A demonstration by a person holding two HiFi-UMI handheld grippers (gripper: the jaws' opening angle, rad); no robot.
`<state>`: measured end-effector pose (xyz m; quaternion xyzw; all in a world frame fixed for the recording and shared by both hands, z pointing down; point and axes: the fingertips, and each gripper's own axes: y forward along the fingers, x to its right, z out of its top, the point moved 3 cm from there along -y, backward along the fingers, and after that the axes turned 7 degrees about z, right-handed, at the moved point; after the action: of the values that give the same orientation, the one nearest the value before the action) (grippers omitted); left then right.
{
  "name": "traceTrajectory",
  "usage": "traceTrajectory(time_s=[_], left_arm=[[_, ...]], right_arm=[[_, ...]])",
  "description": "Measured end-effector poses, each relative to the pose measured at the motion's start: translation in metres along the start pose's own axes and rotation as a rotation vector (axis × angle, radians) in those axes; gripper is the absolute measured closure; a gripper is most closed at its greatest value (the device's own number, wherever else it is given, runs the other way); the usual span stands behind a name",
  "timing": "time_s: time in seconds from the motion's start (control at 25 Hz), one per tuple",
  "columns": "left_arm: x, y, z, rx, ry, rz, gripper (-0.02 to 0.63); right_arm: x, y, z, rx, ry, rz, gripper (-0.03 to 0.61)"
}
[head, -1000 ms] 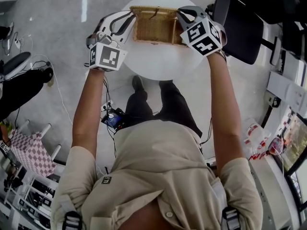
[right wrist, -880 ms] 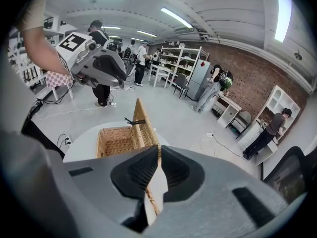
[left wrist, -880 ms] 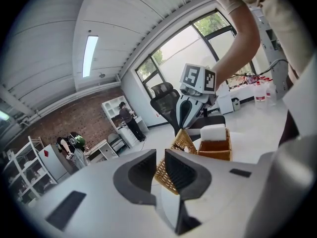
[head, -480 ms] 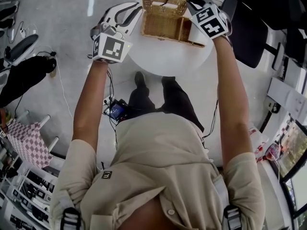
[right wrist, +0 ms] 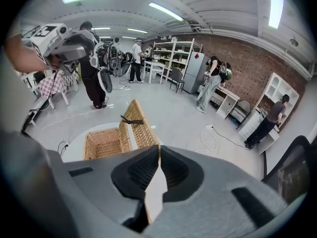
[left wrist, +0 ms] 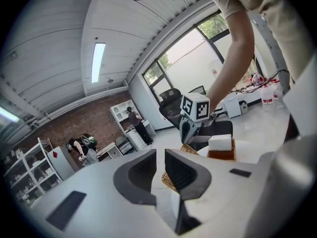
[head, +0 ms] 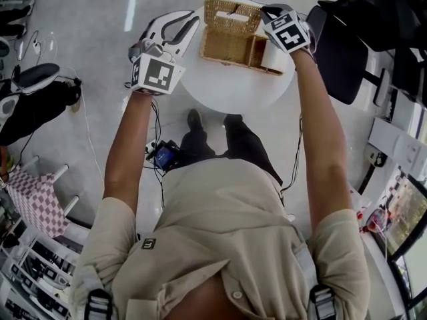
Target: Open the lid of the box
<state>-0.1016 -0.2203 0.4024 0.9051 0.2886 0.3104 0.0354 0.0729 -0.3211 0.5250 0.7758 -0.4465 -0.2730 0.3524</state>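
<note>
Wicker box, perhaps white block inside

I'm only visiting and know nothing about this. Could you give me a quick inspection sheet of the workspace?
Surface: round white table, bare in front of the box.
Job's things: wicker box, lid standing open.
Clutter: nothing seen.
Grippers: left gripper empty, jaws slightly apart, beside the table; right gripper shut on a flap at the box's right end.
Cables: floor cable.
Surroundings: black chair, shelves, people behind.
</note>
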Motion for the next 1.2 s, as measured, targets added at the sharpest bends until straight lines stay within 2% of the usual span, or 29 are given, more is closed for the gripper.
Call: traceTrajectory(time_s=[0.36, 0.68, 0.88, 1.2], left_arm=[[-0.012, -0.023, 0.023, 0.003, 0.004, 0.035, 0.563], [-0.022, -0.044, 0.061, 0.005, -0.086, -0.009, 0.568], [-0.022, -0.055, 0.086, 0.016, -0.170, -0.051, 0.569], [-0.036, -0.084, 0.130, 0.052, -0.336, -0.099, 0.569]], right_arm=[[0.010, 0.002, -0.002, -0.037, 0.055, 0.016, 0.573], [0.008, -0.023, -0.006, -0.052, 0.104, 0.022, 0.574], [-0.002, -0.059, 0.009, 0.020, 0.119, -0.002, 0.577], [-0.024, -0.144, 0.060, 0.221, 0.174, -0.062, 0.584]])
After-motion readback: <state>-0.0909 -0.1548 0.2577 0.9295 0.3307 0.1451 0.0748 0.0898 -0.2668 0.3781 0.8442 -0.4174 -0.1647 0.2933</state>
